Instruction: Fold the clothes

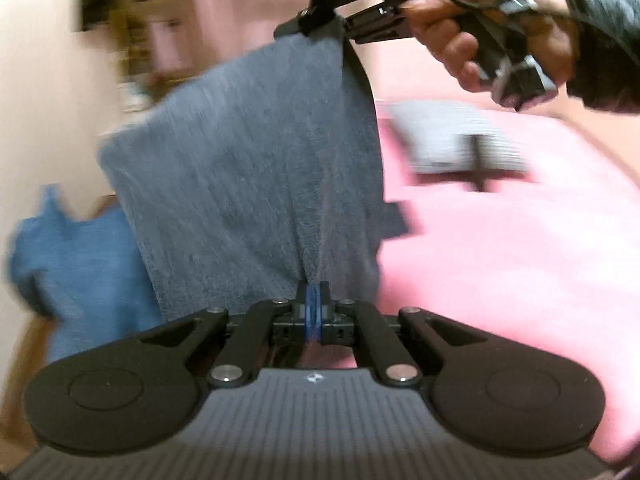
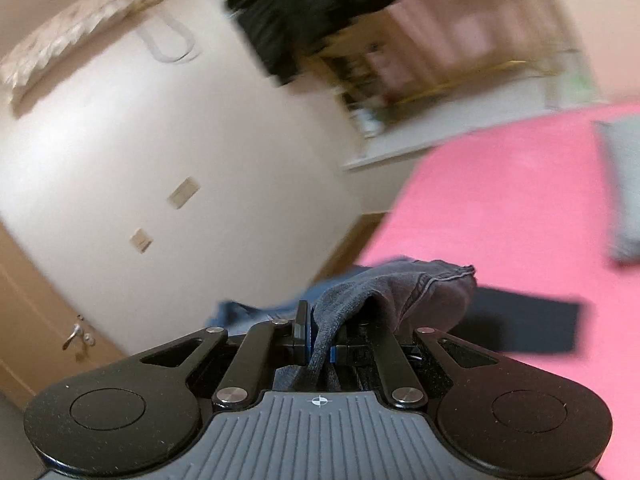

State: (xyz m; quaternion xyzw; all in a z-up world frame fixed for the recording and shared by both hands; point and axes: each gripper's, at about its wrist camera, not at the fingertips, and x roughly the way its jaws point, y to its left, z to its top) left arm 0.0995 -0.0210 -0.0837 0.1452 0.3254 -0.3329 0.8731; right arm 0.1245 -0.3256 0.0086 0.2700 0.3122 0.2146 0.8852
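Note:
A grey-blue garment hangs stretched in the air between both grippers. My left gripper is shut on its near edge, blue pads pinched together on the cloth. At the top of the left wrist view, the right gripper, held by a hand, clamps the garment's far corner. In the right wrist view my right gripper is shut on a bunched fold of the same dark cloth, which drapes over the right finger. Both views are motion-blurred.
A pink bed surface lies to the right, with a folded grey item on it. A blue garment sits at lower left. A dark flat piece lies on the pink sheet. A white wall, wooden door and shelves stand behind.

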